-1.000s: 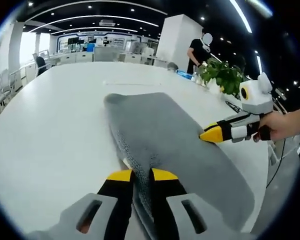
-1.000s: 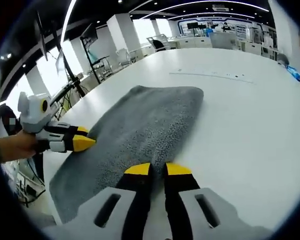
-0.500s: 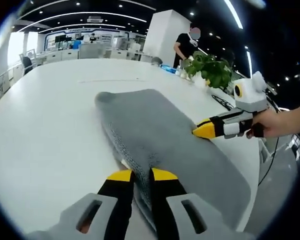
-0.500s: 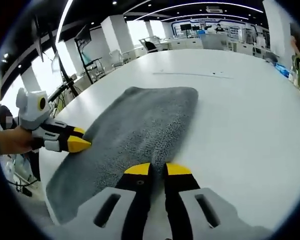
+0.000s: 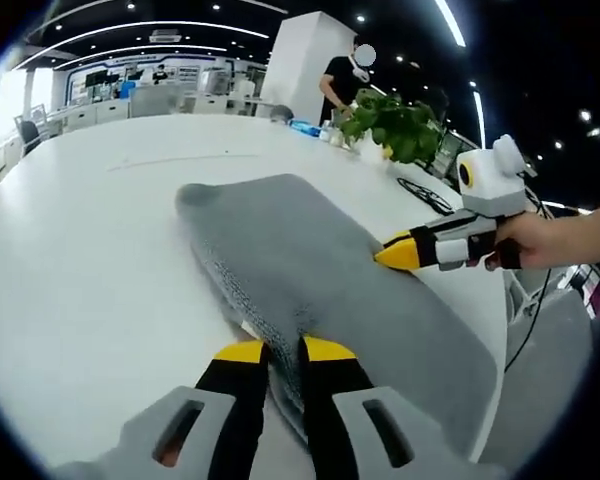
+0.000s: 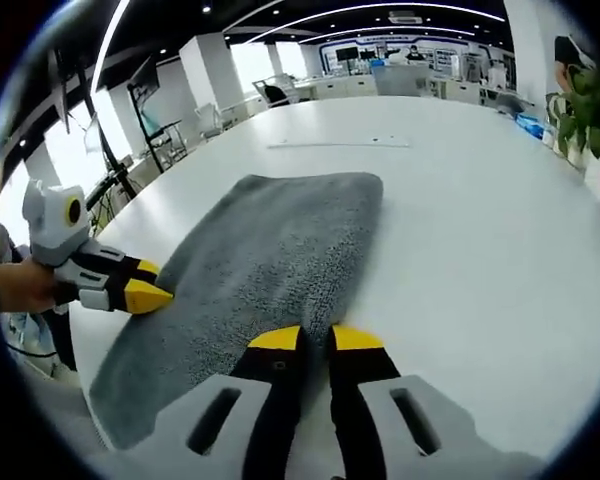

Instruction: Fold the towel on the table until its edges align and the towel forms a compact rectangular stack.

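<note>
A grey towel (image 5: pixel 310 255) lies flat and lengthwise on the white table (image 5: pixel 90 260). My left gripper (image 5: pixel 284 350) is shut on the towel's near edge, and the cloth runs up between its yellow tips. My right gripper (image 5: pixel 392 254) comes in from the right, held by a hand, and is shut on the towel's opposite long edge. In the right gripper view the towel (image 6: pixel 270 250) stretches away from my right gripper (image 6: pixel 316 340), whose jaws are pinched on its edge. There the left gripper (image 6: pixel 152 296) grips the towel's left edge.
A potted plant (image 5: pixel 392 122) and dark cables (image 5: pixel 422 196) sit near the table's right edge, with a person (image 5: pixel 342 82) standing behind them. Small blue items (image 5: pixel 305 128) lie beside the plant. Bare tabletop (image 6: pixel 480 230) spreads beyond the towel, with desks and chairs far behind.
Both views have swung slightly, so the plant and room have shifted in the picture. The towel keeps its shape and both grippers keep their hold on its edges.
</note>
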Tool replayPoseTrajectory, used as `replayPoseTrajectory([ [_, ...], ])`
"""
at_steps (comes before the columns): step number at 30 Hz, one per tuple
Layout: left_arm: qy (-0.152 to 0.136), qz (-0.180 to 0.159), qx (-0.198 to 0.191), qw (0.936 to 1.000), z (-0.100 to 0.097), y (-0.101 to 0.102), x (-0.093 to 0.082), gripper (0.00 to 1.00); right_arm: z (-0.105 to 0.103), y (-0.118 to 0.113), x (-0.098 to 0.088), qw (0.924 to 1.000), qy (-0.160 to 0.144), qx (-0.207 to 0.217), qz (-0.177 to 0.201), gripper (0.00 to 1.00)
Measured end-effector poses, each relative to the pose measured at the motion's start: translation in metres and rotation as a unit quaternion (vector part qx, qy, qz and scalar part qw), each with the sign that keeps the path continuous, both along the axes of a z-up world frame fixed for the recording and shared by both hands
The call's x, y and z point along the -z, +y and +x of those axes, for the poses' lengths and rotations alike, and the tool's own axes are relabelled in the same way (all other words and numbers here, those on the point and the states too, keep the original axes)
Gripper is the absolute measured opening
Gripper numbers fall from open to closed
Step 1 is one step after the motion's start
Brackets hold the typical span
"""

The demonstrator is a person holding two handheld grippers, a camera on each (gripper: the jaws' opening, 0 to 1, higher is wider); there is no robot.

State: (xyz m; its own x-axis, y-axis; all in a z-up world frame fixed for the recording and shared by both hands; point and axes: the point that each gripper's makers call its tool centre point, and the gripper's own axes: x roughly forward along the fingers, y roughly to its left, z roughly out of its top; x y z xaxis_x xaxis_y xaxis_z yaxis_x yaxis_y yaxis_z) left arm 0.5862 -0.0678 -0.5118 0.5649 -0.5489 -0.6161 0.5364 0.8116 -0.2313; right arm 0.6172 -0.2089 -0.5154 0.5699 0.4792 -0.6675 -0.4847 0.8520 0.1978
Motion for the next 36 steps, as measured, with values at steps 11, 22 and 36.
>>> replayPoseTrajectory([
  [11,-0.012,0.021,-0.008,0.9997,-0.001,0.009,-0.013,0.23,-0.004,-0.001,-0.009,0.9998,-0.017,-0.004,-0.004,0.13],
  [22,-0.047,0.039,0.019,0.9979,-0.014,0.000,-0.041,0.48,-0.012,0.003,-0.036,0.9977,-0.057,-0.037,-0.006,0.23],
  [36,-0.065,0.109,0.178,0.9758,-0.072,-0.030,-0.046,0.61,-0.056,0.017,-0.044,0.9894,-0.076,-0.124,-0.007,0.30],
])
